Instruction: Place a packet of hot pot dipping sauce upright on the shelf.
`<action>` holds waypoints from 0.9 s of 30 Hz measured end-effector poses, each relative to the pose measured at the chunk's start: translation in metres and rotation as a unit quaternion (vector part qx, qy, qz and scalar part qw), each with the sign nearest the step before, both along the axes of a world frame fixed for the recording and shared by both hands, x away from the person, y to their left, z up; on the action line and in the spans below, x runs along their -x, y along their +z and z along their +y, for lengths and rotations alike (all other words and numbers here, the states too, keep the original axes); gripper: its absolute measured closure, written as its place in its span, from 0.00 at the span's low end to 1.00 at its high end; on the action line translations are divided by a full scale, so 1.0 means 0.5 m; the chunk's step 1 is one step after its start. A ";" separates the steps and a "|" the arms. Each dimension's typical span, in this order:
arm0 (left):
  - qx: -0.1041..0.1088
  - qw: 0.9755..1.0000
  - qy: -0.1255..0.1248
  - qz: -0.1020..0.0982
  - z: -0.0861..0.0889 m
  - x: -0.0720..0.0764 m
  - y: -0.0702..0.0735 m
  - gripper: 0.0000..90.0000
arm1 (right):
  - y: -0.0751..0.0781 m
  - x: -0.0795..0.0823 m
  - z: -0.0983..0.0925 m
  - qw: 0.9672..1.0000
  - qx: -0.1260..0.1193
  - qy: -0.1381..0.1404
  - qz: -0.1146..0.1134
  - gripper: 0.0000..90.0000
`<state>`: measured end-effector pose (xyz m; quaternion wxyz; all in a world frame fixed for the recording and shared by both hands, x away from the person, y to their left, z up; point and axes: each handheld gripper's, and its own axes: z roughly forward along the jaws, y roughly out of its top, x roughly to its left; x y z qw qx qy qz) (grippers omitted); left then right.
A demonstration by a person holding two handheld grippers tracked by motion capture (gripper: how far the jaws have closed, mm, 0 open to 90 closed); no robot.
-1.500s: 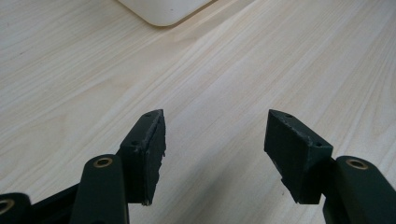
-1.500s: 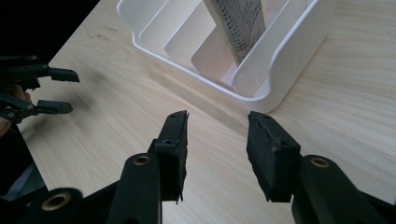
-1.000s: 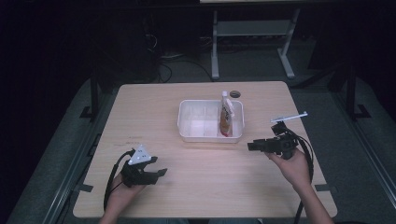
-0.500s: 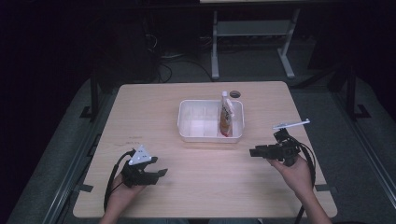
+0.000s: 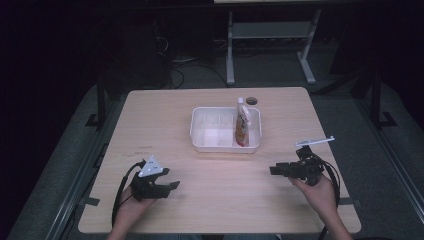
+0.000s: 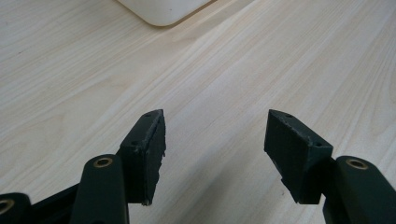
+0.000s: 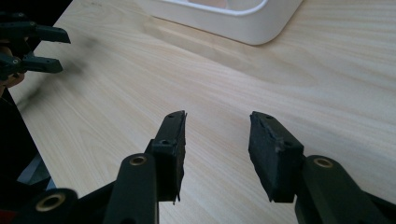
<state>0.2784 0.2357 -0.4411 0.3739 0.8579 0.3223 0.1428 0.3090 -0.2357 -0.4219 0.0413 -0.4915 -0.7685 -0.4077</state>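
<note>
Bottle (image 5: 242,124): one, upright in the right end of the one white bin (image 5: 200,131), which sits just past table (image 5: 150,115) centre toward 12 o'clock. Bin's other compartments look bare.

Left gripper (image 5: 170,185): at 7 o'clock from the bin, low over the wood, jaws apart with nothing between them, well clear of the bin. In the left gripper view (image 6: 215,135) bare tabletop shows between the pads.

Right gripper (image 5: 274,170): at 5 o'clock from the bin, pointing toward 9 o'clock, jaws just opened a bit further, nothing between them (image 7: 216,135).

Count: two grippers, one bin, one bottle, one small dark disc (image 5: 251,100) at 12 o'clock behind the bin.
</note>
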 end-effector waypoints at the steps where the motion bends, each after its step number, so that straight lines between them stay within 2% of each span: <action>1: 0.000 1.000 0.000 0.000 0.000 0.000 0.000 0.42 | -0.001 0.001 0.000 1.000 -0.001 0.001 0.000 0.61; 12: -0.002 1.000 -0.002 0.001 -0.002 0.000 -0.001 0.42 | -0.023 0.024 -0.001 1.000 0.003 0.004 -0.005 0.58; 16: -0.002 1.000 -0.002 0.001 -0.003 0.000 -0.002 0.42 | -0.033 0.036 -0.001 1.000 0.003 0.004 -0.015 0.55; 21: -0.002 1.000 -0.003 0.001 -0.004 0.000 -0.002 0.42 | -0.050 0.057 -0.003 0.999 0.001 0.001 -0.038 0.48; 24: -0.002 1.000 -0.003 0.000 -0.002 -0.001 -0.001 0.42 | -0.058 0.069 -0.006 0.999 -0.003 -0.002 -0.036 0.43; 27: -0.002 1.000 -0.003 0.000 -0.002 -0.001 -0.001 0.42 | -0.057 0.077 -0.007 0.999 -0.001 -0.002 -0.046 0.41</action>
